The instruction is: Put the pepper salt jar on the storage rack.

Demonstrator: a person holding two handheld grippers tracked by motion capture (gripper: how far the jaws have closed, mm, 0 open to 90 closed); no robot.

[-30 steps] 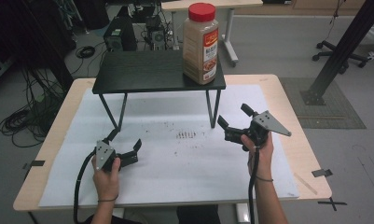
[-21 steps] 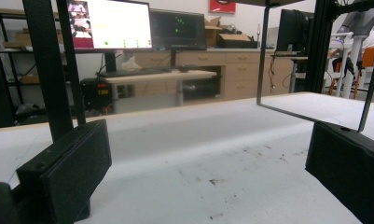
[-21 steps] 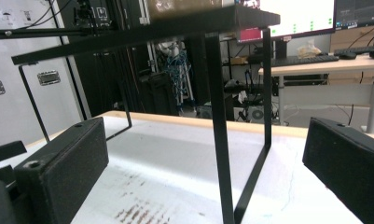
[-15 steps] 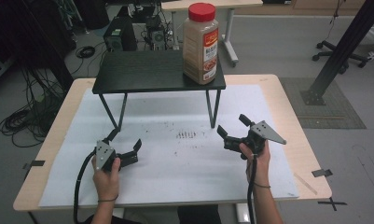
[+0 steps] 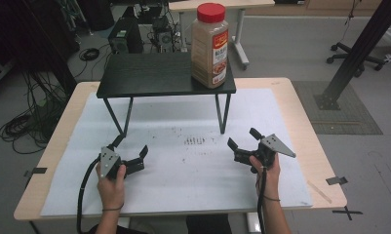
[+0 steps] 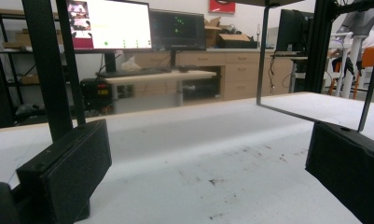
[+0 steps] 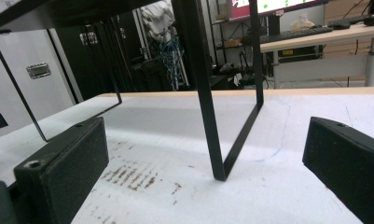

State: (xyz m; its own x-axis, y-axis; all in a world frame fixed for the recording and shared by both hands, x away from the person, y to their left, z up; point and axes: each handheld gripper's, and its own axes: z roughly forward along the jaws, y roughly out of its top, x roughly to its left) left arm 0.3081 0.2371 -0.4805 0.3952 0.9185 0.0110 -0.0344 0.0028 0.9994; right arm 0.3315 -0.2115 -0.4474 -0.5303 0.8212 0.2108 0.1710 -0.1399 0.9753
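Observation:
A tall spice jar (image 5: 210, 46) with a red lid stands on the right end of a small black raised shelf (image 5: 154, 75). My left gripper (image 5: 129, 147) rests low on the white mat (image 5: 183, 170) at the front left, jaws wide open and empty; the same left gripper (image 6: 198, 168) has only bare mat between its jaws. My right gripper (image 5: 243, 138) sits at the front right, open and empty, pointing toward the shelf's right front leg (image 5: 222, 113). From the right gripper (image 7: 203, 172), that leg (image 7: 208, 102) stands just ahead between the jaws.
Dark specks mark the mat (image 5: 195, 141) between the grippers. The wooden table (image 5: 300, 112) edges frame the mat. The shelf's thin metal legs (image 5: 127, 114) stand in front of the left gripper. Desks, monitors (image 6: 110, 23) and cables lie beyond the table.
The right gripper has come down and toward the person, from raised near the shelf leg to low over the mat. The left gripper has stayed put.

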